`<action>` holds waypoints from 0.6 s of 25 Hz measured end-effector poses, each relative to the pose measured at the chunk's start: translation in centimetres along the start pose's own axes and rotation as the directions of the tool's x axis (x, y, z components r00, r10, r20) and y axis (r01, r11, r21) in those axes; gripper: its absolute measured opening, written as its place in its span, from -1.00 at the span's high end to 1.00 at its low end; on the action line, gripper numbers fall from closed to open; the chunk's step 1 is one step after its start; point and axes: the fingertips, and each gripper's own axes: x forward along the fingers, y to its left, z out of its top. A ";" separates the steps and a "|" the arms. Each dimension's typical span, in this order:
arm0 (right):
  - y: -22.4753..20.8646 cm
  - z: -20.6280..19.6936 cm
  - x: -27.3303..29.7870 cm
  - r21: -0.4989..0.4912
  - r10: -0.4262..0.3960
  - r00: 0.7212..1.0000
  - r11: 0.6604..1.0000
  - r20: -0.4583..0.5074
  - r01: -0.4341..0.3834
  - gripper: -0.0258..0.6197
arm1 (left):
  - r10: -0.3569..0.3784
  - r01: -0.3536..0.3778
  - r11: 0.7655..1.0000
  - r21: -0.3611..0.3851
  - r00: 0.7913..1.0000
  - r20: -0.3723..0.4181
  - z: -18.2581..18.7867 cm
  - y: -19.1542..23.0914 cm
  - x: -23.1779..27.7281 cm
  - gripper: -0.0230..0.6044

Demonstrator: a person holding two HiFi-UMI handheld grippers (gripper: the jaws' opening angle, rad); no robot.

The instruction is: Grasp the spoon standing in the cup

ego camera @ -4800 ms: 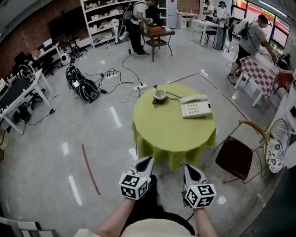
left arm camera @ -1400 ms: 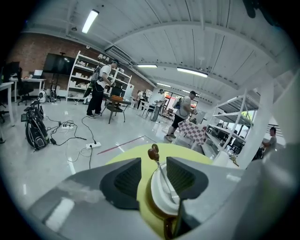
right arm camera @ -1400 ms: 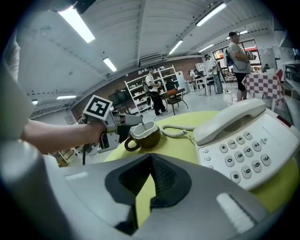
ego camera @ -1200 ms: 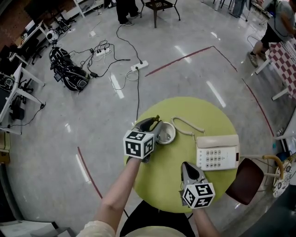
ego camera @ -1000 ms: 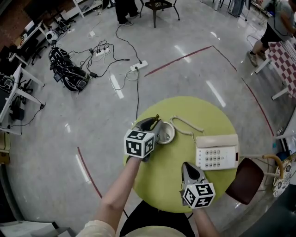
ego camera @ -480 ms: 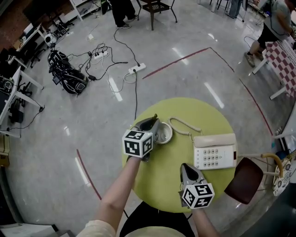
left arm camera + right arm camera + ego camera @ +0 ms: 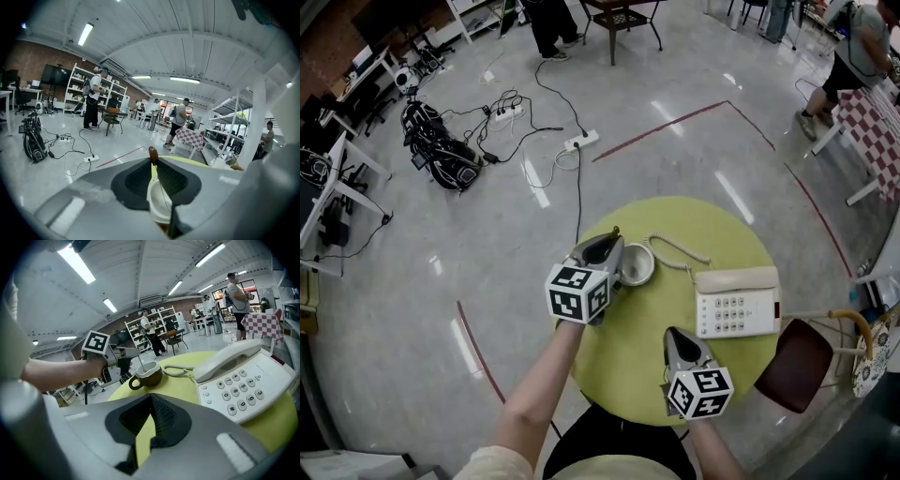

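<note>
A brown cup [image 7: 636,265] with a white inside stands at the left of the round yellow-green table [image 7: 623,361]. A thin spoon [image 7: 152,154] stands in it, brown tip upward. My left gripper [image 7: 612,246] is at the cup's left rim, its jaws closing on the spoon handle, which sits between the pads. From the right gripper view the cup [image 7: 149,373], the spoon [image 7: 139,361] and the left gripper [image 7: 129,351] above them all show. My right gripper [image 7: 672,336] hovers over the table's near side, shut and holding nothing.
A white telephone [image 7: 736,302] with a coiled cord lies right of the cup. A dark red chair [image 7: 787,366] stands by the table's right edge. Cables and a power strip [image 7: 581,141] lie on the floor beyond. People stand at far tables.
The left gripper's jaws have closed in around the spoon handle at the cup. The right gripper has stayed where it was over the near side of the table.
</note>
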 end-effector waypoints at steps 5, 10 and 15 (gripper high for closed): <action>1.5 0.4 -0.4 -0.022 0.013 1.000 1.000 0.013 -0.013 0.92 | -0.004 0.004 1.000 0.017 0.999 0.038 1.5 -0.6 -2.2 0.79; 2.6 0.9 -0.7 -0.049 0.025 0.999 0.999 0.035 -0.023 0.92 | -0.010 0.007 0.999 0.031 0.995 0.096 3.2 -1.4 -4.6 0.79; 3.4 1.2 -1.7 -0.072 0.031 0.998 0.997 0.048 -0.028 0.92 | -0.027 0.020 0.998 0.052 0.991 0.135 4.6 -2.8 -7.1 0.79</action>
